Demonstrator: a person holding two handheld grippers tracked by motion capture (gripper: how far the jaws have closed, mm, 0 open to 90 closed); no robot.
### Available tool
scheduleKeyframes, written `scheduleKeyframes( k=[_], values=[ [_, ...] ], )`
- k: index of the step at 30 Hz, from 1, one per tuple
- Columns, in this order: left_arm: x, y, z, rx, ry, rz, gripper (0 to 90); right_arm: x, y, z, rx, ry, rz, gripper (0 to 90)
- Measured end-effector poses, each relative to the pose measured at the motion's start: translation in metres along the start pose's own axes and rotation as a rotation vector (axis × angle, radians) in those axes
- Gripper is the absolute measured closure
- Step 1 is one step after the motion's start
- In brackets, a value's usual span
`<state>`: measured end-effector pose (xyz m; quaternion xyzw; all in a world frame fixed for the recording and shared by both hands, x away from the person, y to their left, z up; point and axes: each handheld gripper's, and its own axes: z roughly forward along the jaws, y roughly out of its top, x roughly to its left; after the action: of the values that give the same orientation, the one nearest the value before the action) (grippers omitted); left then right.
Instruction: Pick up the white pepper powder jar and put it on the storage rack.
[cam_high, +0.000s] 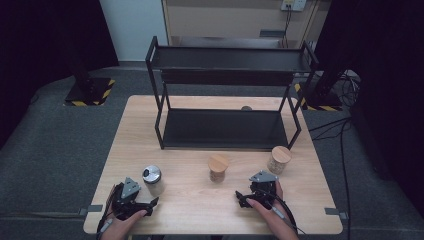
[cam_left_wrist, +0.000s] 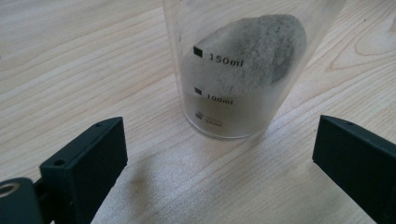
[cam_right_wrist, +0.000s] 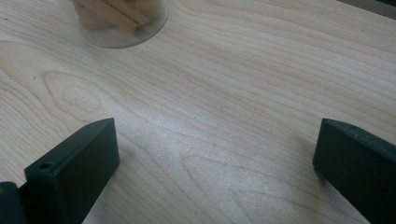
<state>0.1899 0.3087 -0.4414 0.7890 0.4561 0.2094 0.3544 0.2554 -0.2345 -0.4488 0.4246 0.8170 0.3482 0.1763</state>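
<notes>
Pale wood, light grain, that's the table (cam_high: 200, 200) under both my grippers, set on grey carpet in a dim room with black drapes left and right. A black two-tier metal rack (cam_high: 227, 100) stands at the far half of the table, both shelves bare. My left gripper (cam_high: 150, 204) rests near the front left corner, jaws wide apart, nothing between them; the metal-lidded jar (cam_high: 152, 180) stands upright just beyond it, not touching. In the left gripper view that jar (cam_left_wrist: 243, 70) is clear, printed with millilitre marks, and holds grey powder heaped to one side. My right gripper (cam_high: 241, 198) rests front right, jaws also spread wide over bare wood. A wooden-lidded jar (cam_high: 218, 168) stands mid-table, near it; its glass base (cam_right_wrist: 122, 21) with pale sticks inside shows in the right gripper view. A second wooden-lidded jar (cam_high: 279, 159) stands by the rack's right foot. Yellow-black striped bases (cam_high: 90, 92) sit on the carpet behind.
</notes>
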Motion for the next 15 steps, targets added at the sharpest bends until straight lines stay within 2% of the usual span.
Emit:
scheduleKeyframes(
  k=[15],
  values=[
    [-0.0037,0.0043,-0.0066,-0.024,-0.010,0.021,3.0,0.0000,0.0000,0.0000,0.000,0.000,0.000,0.5]
  ],
)
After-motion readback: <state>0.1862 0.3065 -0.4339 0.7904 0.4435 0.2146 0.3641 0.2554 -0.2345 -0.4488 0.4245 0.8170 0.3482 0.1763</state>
